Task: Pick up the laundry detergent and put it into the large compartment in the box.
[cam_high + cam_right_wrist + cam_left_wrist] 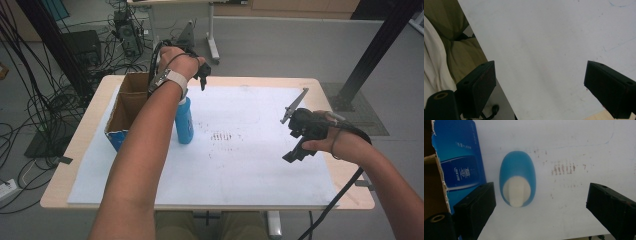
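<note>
A blue bottle (184,125) with a white cap stands upright on the white sheet (250,150), just right of an open cardboard box (125,107). My left gripper (202,75) hangs above and behind the bottle. In the left gripper view I look straight down on the bottle (517,178), which sits between and beyond the wide-apart jaws of the left gripper (541,195), closer to the left one; nothing is held. My right gripper (297,145) hovers over the sheet's right side. In its own view the right gripper (540,72) is open over bare white sheet (549,37).
The box's blue printed side (461,162) stands close to the bottle's left. Faint reddish marks (220,136) dot the sheet's middle. A wooden table (345,170) edge frames the sheet. The person's trousers (461,50) show past the near edge. Cables and stands crowd the floor beyond.
</note>
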Tool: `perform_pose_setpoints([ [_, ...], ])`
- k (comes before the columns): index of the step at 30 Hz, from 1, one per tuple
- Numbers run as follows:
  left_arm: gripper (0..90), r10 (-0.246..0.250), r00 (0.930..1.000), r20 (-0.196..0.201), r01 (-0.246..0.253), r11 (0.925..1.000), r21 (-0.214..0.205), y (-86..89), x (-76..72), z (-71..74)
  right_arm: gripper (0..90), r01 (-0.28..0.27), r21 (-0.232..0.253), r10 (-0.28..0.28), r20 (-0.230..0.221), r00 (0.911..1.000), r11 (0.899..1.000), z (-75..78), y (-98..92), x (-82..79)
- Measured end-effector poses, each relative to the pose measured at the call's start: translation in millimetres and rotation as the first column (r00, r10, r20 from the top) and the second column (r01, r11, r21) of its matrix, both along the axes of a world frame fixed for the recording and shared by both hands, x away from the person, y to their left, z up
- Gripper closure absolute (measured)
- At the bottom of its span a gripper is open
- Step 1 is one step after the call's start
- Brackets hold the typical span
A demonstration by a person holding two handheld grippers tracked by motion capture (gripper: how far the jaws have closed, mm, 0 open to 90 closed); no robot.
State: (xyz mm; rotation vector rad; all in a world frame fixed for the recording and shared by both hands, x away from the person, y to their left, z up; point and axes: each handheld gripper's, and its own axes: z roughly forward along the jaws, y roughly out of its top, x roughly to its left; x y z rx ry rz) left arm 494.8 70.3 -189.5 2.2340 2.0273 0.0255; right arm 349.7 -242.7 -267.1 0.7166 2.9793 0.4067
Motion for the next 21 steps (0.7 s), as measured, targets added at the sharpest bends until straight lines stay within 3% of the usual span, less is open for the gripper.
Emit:
perform_pose_setpoints([
  [3,9.3,-0.017,0.9998,-0.008,0.017,0.9999,0.002,0.8,2.2,-3.6,10.6,-0.002,0.004,0.002,0.000,1.0000,1.000,-0.9,0.4,0.3],
  [21,10.0,-0.004,0.9993,-0.039,0.003,0.9999,-0.015,12.1,4.2,-32.0,10.6,-0.001,0.002,0.001,-0.015,0.9999,1.000,-8.5,0.8,1.1],
])
